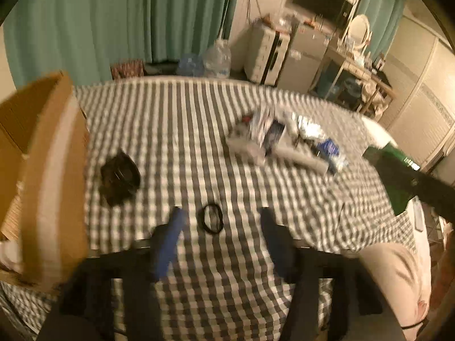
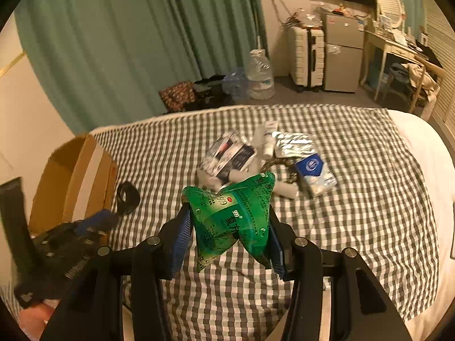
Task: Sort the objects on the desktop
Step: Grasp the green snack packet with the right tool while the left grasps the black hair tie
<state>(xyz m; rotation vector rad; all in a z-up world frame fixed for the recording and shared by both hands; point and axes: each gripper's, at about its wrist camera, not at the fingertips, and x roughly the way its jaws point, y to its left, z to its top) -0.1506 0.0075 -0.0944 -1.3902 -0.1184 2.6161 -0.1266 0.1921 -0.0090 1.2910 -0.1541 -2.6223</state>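
Note:
My right gripper (image 2: 229, 221) is shut on a green medicine packet (image 2: 231, 216) and holds it above the checked cloth; the packet also shows in the left wrist view (image 1: 394, 167). My left gripper (image 1: 221, 218) is open and empty, low over the cloth, with a black hair tie (image 1: 212, 218) lying between its blue fingers (image 1: 170, 238). A pile of packets, tubes and a blue tissue pack (image 2: 315, 172) lies mid-table (image 1: 284, 139). A black bundle (image 1: 119, 177) lies beside the cardboard box (image 1: 48, 170), also seen from the right (image 2: 74, 182).
The grey-white checked cloth (image 2: 355, 199) covers the surface. The open cardboard box stands at the left edge. Beyond are green curtains (image 2: 113, 42), water jugs (image 2: 260, 76), a suitcase (image 2: 307, 56) and a small fridge (image 2: 342, 54).

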